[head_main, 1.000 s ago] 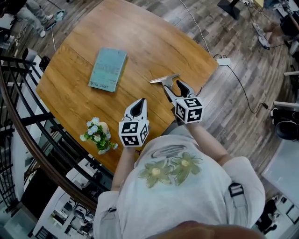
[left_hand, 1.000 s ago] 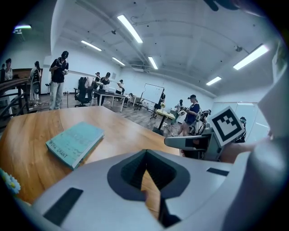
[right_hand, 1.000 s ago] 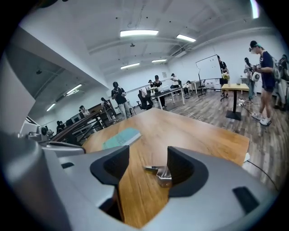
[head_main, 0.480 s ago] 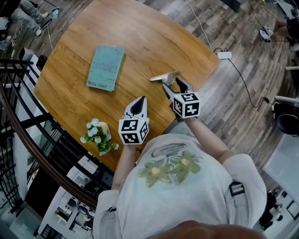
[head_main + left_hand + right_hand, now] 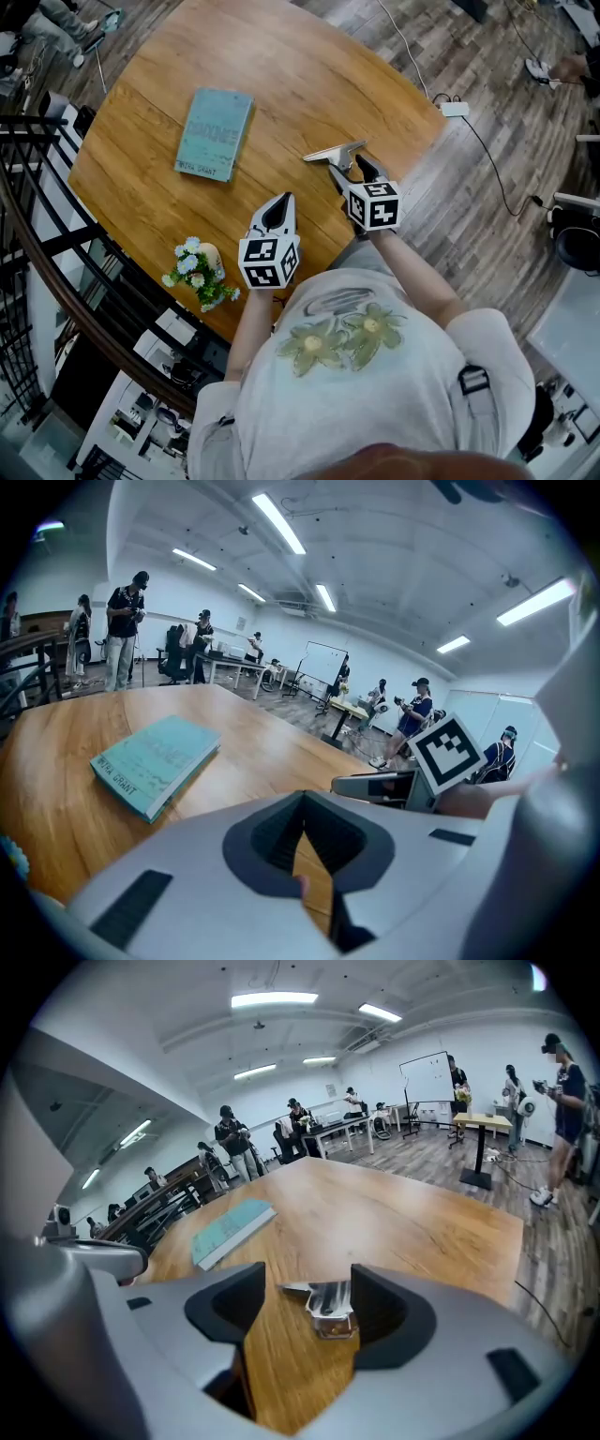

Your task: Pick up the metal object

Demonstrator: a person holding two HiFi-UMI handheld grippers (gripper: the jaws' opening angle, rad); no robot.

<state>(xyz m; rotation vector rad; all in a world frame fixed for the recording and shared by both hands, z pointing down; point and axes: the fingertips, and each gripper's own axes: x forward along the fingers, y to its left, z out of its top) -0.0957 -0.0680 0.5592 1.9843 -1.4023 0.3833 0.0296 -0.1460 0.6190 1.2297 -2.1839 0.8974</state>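
Note:
The metal object (image 5: 334,154), a flat blade on a short handle, lies on the round wooden table (image 5: 281,66) near its right edge. My right gripper (image 5: 349,172) hangs low just behind it. Its jaws have just been opening and stand wide apart. In the right gripper view the metal object's (image 5: 328,1303) handle end lies between the jaws of the right gripper (image 5: 308,1284), close to the right one, with no pad pressing on it. My left gripper (image 5: 282,204) hovers over the table's near edge, shut and empty; its tips (image 5: 305,799) meet.
A teal book (image 5: 216,134) lies at the table's left. A small bunch of flowers (image 5: 197,274) stands at the near left edge. A black railing (image 5: 37,234) curves past the left. A power strip (image 5: 453,110) and cable lie on the floor at right.
My right gripper has sunk toward the table and closed in on the metal object's handle, jaws a little wider. The left gripper and the object have stayed put.

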